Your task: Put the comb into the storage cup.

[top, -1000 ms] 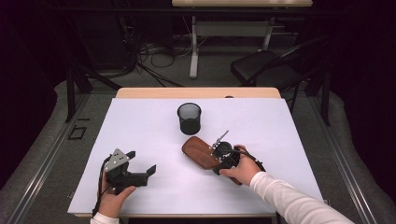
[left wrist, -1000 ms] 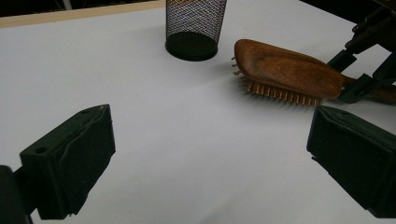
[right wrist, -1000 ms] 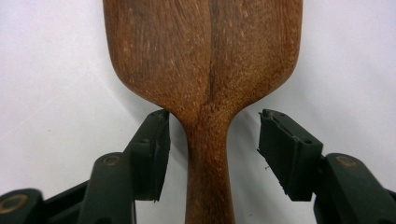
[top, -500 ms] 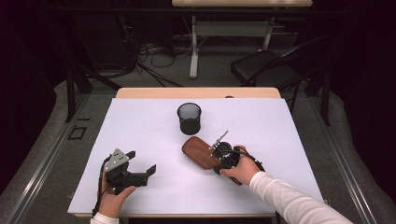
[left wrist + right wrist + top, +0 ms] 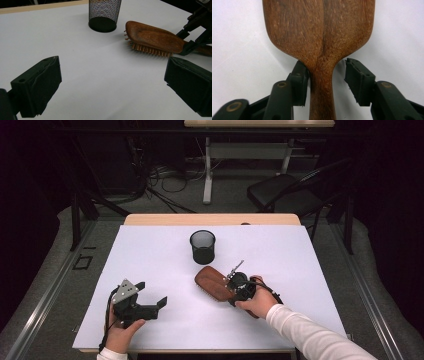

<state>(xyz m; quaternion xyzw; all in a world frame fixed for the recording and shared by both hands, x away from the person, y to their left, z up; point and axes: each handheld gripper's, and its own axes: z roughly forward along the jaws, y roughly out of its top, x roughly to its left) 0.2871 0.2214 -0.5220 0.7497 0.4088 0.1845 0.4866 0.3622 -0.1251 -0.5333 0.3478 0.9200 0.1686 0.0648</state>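
Seen along the right gripper [image 5: 325,82], the neck of the wooden hairbrush [image 5: 319,37] runs straight up between the jaws, its long axis in line with them. The handle passes back under the gripper and the broad paddle spreads out just ahead of the pads. The jaws have just been closing around that neck: the pad on the left of this view looks to be against the wood, while the other stands off it with a strip of white table [image 5: 397,37] showing between, so the grip is not yet made. From above, the brush [image 5: 214,283] lies bristles down beyond this gripper [image 5: 235,287]. The mesh cup [image 5: 202,246] stands farther out. The left gripper [image 5: 150,305] rests well apart, wide open and empty.
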